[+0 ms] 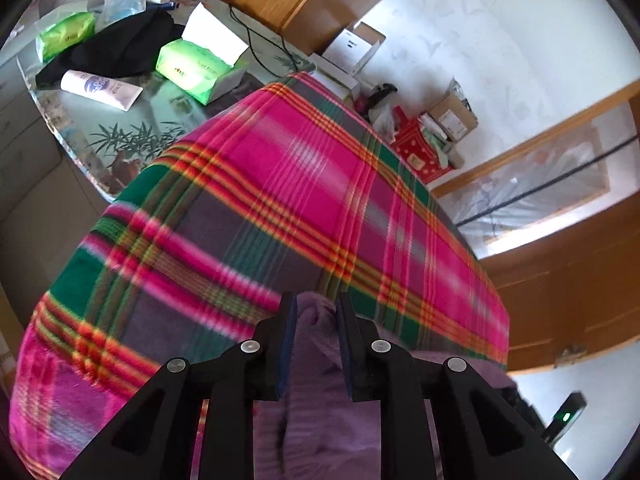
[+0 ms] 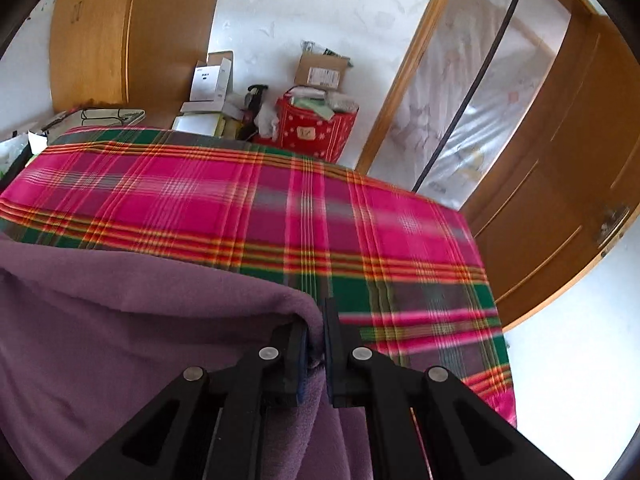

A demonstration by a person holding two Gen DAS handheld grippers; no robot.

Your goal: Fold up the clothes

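Much of the purple garment [image 2: 120, 320] is cut off by the lower frame edge in both wrist views, so its overall shape and type cannot be told. It is a soft, fleecy, plain purple cloth. It hangs in loose folds just above the near part of a plaid blanket [image 2: 240, 200] of pink, green, grey and orange stripes, which covers a flat surface; what lies under the blanket is hidden. Two tongs show, one per view. The left tongs [image 1: 316, 312] are narrowed on a bunched fold of the purple cloth, which fills the gap between the blue-padded fingers. The right tongs [image 2: 316, 332] are pinched nearly together on an edge of the same cloth, which drapes away to the left. The blanket pattern is smeared by blur in places. In the left view, a desk [image 1: 132, 136] with a bamboo-print top stands beyond the blanket. It bears two green tissue packs [image 1: 196, 66], one white tube [image 1: 100, 88] and a black cloth [image 1: 120, 48], besides small items too blurred to name. Against the white wall stand a red bag [image 2: 316, 128] and several cardboard boxes [image 2: 320, 70], partly hiding one another. A wooden door [image 2: 560, 160] stands at the right.
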